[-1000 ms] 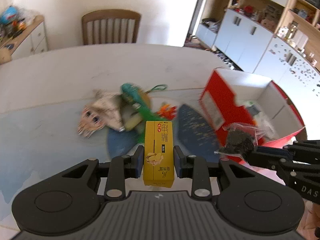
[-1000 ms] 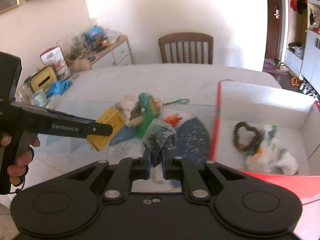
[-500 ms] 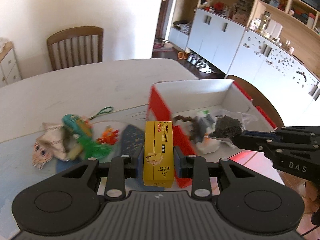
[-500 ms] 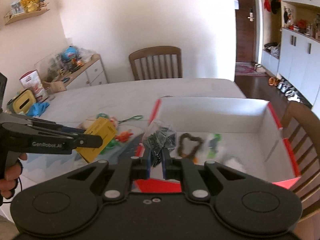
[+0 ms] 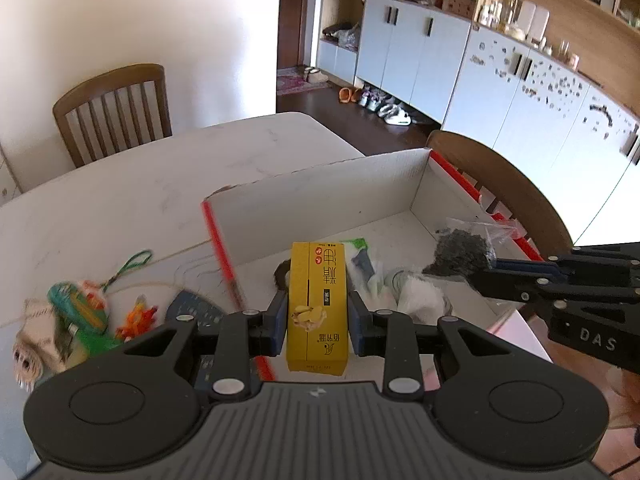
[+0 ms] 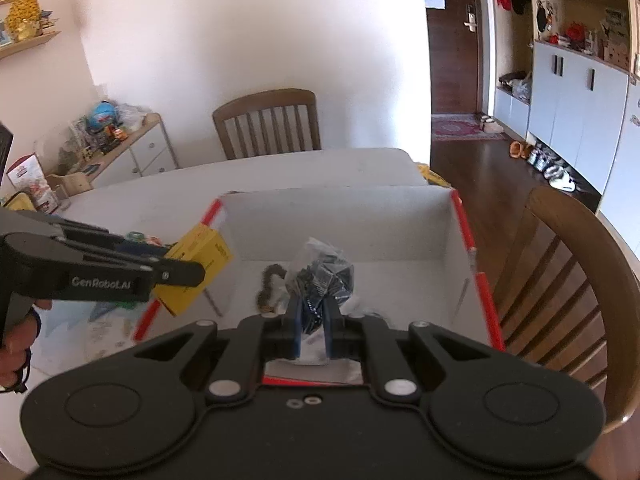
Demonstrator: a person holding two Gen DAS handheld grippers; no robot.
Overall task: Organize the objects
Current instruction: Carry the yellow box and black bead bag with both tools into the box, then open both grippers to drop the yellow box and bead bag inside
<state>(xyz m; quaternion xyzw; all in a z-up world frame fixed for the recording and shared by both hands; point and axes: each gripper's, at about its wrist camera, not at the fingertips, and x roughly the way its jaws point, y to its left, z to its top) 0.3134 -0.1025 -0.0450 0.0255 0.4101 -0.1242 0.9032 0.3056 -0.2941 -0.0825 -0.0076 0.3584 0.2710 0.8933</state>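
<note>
My left gripper (image 5: 317, 312) is shut on a yellow carton (image 5: 318, 304) and holds it above the left rim of the red-edged white box (image 5: 320, 200). The carton also shows in the right wrist view (image 6: 196, 268). My right gripper (image 6: 312, 320) is shut on a clear bag of dark pieces (image 6: 324, 276), held over the box (image 6: 340, 220). The bag also shows in the left wrist view (image 5: 464, 252). Inside the box lie a dark bead bracelet (image 6: 268, 288) and white packets (image 5: 416, 296).
On the white table (image 5: 120, 200), left of the box, lie a green toy (image 5: 76, 312), an orange toy (image 5: 136, 316), a doll face (image 5: 32, 352) and a dark blue pouch (image 5: 196, 312). Wooden chairs stand behind the table (image 6: 268, 124) and to the right (image 6: 560, 280).
Both grippers have moved right with their loads, from over the toy pile to over the box. The box now fills the middle of both views.
</note>
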